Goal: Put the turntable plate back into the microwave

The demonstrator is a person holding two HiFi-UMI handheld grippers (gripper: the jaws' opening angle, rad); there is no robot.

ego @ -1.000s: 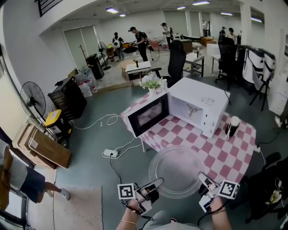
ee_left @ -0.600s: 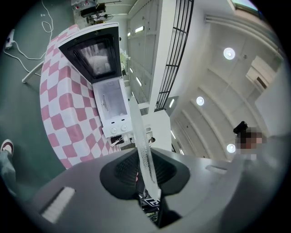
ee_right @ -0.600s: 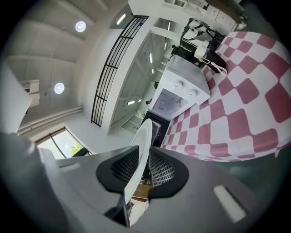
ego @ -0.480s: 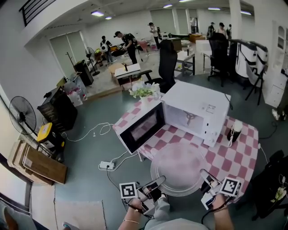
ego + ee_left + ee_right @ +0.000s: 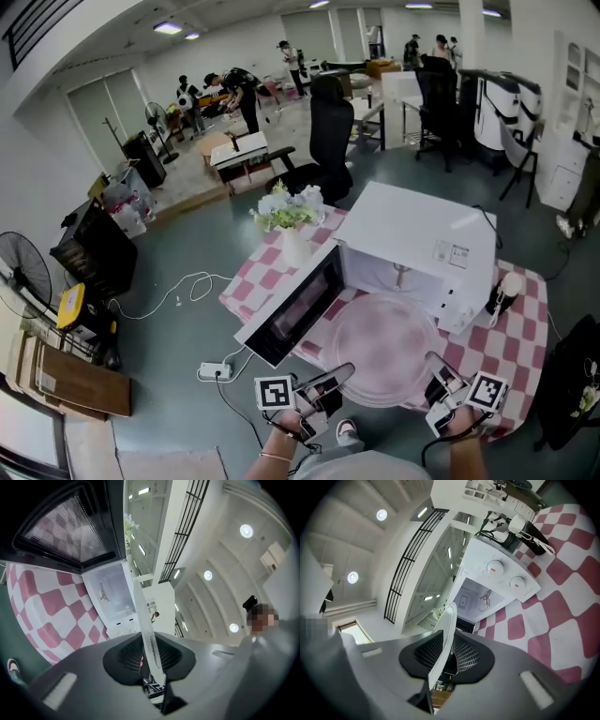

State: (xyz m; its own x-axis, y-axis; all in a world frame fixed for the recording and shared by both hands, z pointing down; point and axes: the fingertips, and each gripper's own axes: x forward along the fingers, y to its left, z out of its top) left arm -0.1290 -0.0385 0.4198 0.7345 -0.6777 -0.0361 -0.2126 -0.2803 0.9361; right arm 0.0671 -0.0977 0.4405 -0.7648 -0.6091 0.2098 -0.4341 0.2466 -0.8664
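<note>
Turntable plate (image 5: 384, 347): a round clear glass disc, held roughly flat between the two grippers, over the near part of the table and just in front of the open microwave (image 5: 427, 244); it was not inside the cavity.
Left gripper (image 5: 341, 374): its jaws were closed down onto the plate's near-left rim; in the left gripper view the glass edge ran up between the ribbed pads (image 5: 129, 654), pinched there.
Right gripper (image 5: 437, 367): its jaws were clamped on the plate's near-right rim; the right gripper view showed the thin glass edge standing between the two pads, with nothing else in the grip.
Marker cubes: one sat on each gripper, both close to the bottom of the head view.
Microwave door (image 5: 292, 307): swung wide open to the left, dark window facing up and outward.
Cavity (image 5: 478, 599): white inside, with the three-armed drive hub (image 5: 486, 597) bare on its floor.
Control knobs (image 5: 494, 566): two of them on the white panel to the right of the cavity.
Table (image 5: 525, 314): covered in a pink-and-white checked cloth, with the microwave on it.
Vase of flowers (image 5: 289, 220): at the table's far-left corner, behind the open door.
White-and-black item (image 5: 506, 289): upright beside the microwave's right side; what it was could not be told.
Power strip (image 5: 214, 371): on the grey floor left of the table, with a white cable.
</note>
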